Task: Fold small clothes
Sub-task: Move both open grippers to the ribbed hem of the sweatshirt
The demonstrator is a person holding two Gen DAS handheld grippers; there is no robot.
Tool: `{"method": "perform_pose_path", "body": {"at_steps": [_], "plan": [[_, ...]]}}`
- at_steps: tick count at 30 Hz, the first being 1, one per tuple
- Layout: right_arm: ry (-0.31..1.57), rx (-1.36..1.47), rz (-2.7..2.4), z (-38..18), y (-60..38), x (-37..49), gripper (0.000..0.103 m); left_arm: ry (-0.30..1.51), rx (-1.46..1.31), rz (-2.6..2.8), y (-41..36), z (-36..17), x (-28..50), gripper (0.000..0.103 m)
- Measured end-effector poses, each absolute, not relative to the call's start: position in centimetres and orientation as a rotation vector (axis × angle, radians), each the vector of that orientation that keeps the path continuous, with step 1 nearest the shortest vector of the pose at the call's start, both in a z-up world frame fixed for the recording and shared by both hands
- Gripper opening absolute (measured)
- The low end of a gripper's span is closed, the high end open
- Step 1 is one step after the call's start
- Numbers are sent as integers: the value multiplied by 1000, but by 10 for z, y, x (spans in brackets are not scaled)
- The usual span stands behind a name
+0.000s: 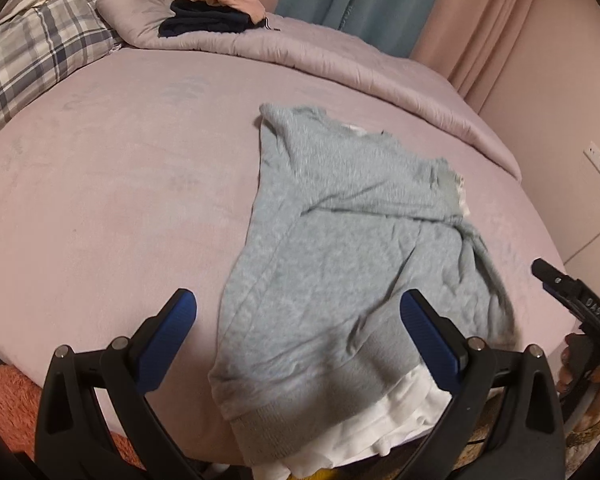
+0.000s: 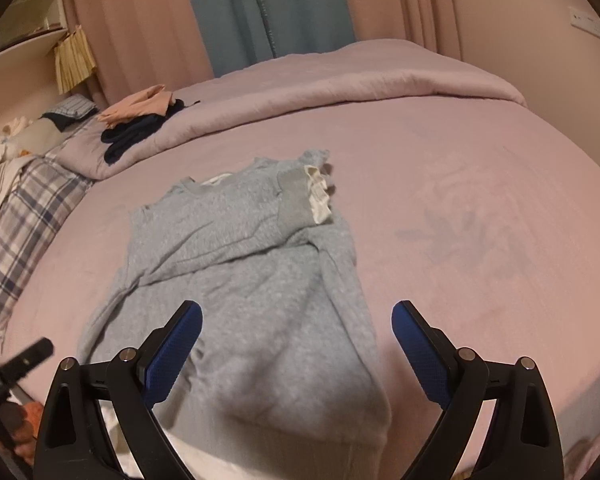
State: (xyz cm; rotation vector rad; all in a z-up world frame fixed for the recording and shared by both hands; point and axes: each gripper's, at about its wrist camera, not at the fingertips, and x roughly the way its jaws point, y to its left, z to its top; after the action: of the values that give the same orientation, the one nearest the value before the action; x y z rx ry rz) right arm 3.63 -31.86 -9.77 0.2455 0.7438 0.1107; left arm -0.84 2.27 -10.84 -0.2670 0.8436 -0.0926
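Left gripper (image 1: 298, 338) fingers spread wide, holding nothing, hovering over the near hem end of the grey sweater (image 1: 352, 248); its right finger (image 1: 430, 334) overlaps the hem zone, left finger over bare sheet. Right gripper (image 2: 296, 344) fingers likewise released, empty, above the sweater (image 2: 244, 272) lower body; contact with the cloth can't be told.

Sweater lies flat on the pink bed (image 1: 100, 200), partly folded: one sleeve laid across the chest, its cuff with white trim (image 2: 318, 196) at 12 o'clock from the right gripper. Neckline points to the far side, at 12 o'clock. White under-layer (image 1: 384, 420) sticks out under the hem at the near bed edge.

Right gripper's tip shows at 3 o'clock in the left wrist view (image 1: 556, 280); left gripper's tip at 9 o'clock in the right wrist view (image 2: 24, 360).

Further out: folded dark and peach clothes stack (image 1: 216, 8) on the rolled comforter (image 1: 340, 64), 11 o'clock. Plaid pillow (image 1: 28, 60) at 10 o'clock. Curtains (image 2: 260, 8) behind the bed.
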Motion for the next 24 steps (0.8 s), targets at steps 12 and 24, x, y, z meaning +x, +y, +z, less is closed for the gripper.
{"method": "perform_pose_path", "body": {"at_steps": [12, 24], "plan": [[815, 287, 56, -121, -335, 2, 95, 931, -293, -85, 32, -132, -16, 102], [896, 348, 38, -145, -346, -15, 95, 1038, -372, -74, 49, -159, -26, 101]]}}
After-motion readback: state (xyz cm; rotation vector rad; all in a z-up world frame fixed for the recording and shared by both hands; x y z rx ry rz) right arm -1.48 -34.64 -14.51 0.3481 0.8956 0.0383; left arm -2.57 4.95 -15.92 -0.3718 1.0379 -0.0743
